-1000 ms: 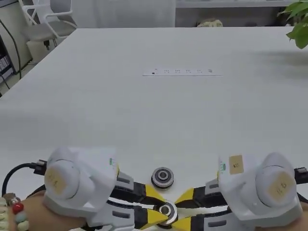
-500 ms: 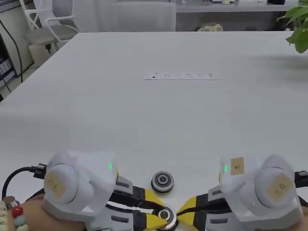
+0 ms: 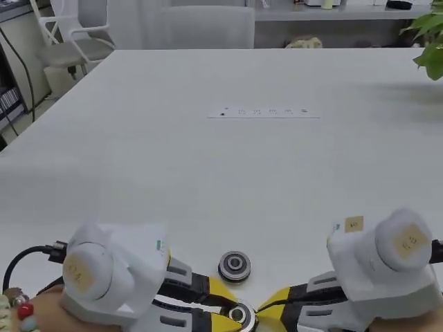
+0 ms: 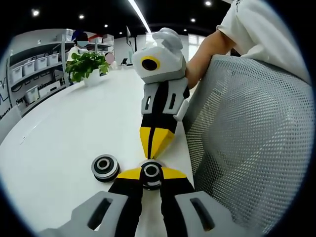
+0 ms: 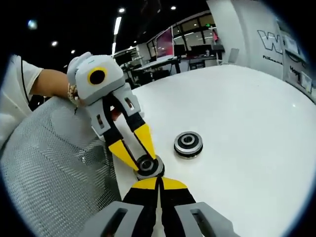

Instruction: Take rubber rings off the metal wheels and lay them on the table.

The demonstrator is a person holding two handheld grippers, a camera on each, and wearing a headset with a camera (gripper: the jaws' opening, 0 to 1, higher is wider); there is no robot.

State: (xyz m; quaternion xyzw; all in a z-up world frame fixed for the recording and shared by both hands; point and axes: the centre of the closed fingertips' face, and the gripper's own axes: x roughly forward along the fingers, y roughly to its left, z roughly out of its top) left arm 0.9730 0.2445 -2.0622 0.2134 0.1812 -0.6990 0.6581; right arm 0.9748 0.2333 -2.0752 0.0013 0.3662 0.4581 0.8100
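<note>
Rubber ring [image 5: 148,174] not yet off, we judge. Left gripper [image 4: 150,174] clamps the wheel [image 5: 149,165]; right gripper [image 5: 158,179], jaws closed, touches its rim just ahead, grip unconfirmed. We advise peeling away, left holding firm.

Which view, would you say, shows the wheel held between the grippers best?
The right gripper view: the wheel shows nearly whole between the jaws of the left gripper. In the left gripper view the wheel has its sides hidden by jaws; the head view crowds it against the bottom edge.

left tongs [image 3: 227,311], right tongs [image 3: 263,309], wheel [image 3: 239,315] between
</note>
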